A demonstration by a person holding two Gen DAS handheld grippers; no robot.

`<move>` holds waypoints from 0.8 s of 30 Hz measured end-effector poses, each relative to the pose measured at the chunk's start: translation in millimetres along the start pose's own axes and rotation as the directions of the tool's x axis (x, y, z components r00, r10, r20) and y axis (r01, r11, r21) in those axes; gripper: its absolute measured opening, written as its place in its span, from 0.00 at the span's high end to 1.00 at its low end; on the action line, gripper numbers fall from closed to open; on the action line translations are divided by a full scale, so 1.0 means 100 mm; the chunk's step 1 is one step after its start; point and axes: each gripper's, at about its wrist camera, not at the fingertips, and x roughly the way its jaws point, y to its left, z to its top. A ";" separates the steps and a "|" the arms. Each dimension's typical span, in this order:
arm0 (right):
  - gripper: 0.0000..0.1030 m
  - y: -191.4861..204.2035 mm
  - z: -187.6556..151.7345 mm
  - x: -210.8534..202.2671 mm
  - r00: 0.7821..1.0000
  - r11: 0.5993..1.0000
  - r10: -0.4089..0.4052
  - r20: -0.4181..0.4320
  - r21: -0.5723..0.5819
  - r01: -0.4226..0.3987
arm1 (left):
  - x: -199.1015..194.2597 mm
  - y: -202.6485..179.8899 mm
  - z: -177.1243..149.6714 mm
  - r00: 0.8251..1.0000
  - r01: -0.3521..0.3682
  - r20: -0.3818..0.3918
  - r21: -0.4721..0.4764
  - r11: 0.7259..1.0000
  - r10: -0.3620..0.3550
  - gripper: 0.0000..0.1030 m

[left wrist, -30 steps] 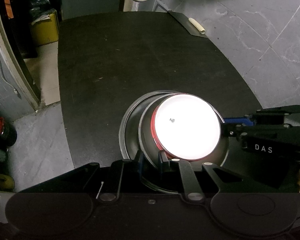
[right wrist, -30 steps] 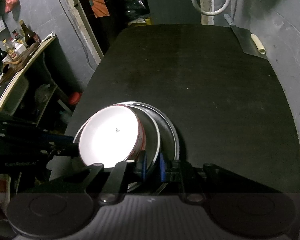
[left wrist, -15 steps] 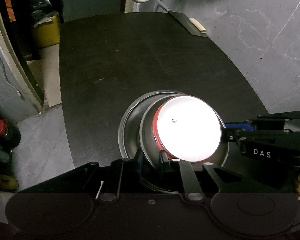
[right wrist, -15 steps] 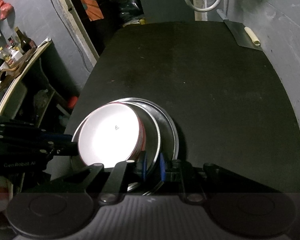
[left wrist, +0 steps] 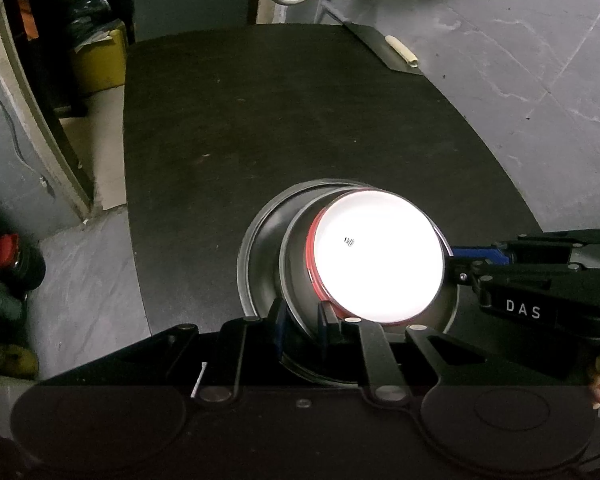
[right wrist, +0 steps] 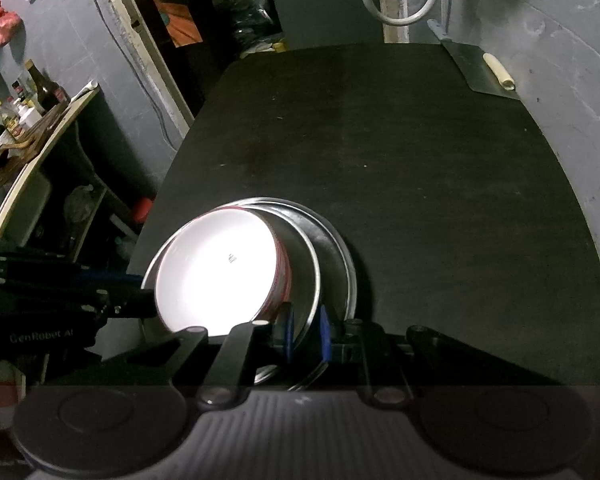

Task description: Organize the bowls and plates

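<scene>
Both grippers pinched the steel bowl's rim

Left gripper (left wrist: 302, 322) and right gripper (right wrist: 305, 334) clamped the steel bowl (left wrist: 296, 272), nested near the table's (left wrist: 260, 120) front edge.

Both grippers (left wrist: 302, 326) (right wrist: 305, 334) seemingly clamped, pointing steeply down.

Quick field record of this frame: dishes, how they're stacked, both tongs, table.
stack: white bowl with red outside sits in a metal bowl, which sits tilted over a metal plate
left tongs: shut on the metal bowl rim, near edge
right tongs: shut on the metal bowl rim, opposite side
table: black, dishes at the near end
far corner: cleaver with pale handle
</scene>
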 end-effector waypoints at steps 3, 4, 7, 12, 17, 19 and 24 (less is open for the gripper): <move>0.83 0.00 0.00 0.00 1.000 1.000 0.000 0.000 0.001 0.000 | 0.01 -0.01 0.00 1.000 -0.001 -0.005 -0.002 1.000 0.001 0.82; 0.83 0.00 0.00 0.00 1.000 1.000 0.000 0.000 0.001 0.000 | 0.02 -0.01 0.00 1.000 -0.001 -0.008 -0.004 1.000 0.001 0.81; 0.83 0.00 0.00 0.00 1.000 1.000 -0.001 0.002 0.002 0.001 | 0.04 -0.02 0.00 1.000 0.003 -0.021 -0.008 1.000 -0.004 0.79; 0.83 -0.01 0.00 0.00 1.000 1.000 0.001 0.002 0.005 -0.001 | 0.06 -0.04 -0.01 1.000 0.004 -0.028 -0.006 1.000 -0.004 0.75; 0.83 -0.01 0.00 0.00 1.000 1.000 0.002 0.001 0.005 -0.002 | 0.06 -0.04 -0.01 1.000 -0.001 -0.029 -0.006 1.000 0.001 0.70; 0.83 -0.01 0.00 0.00 1.000 1.000 0.003 0.002 0.005 -0.003 | 0.05 -0.05 -0.01 1.000 -0.004 -0.027 -0.006 1.000 0.004 0.69; 0.81 -0.01 -0.01 0.00 1.000 1.000 0.001 0.003 0.007 -0.001 | 0.05 -0.05 -0.02 0.999 -0.022 -0.024 -0.006 1.000 0.022 0.63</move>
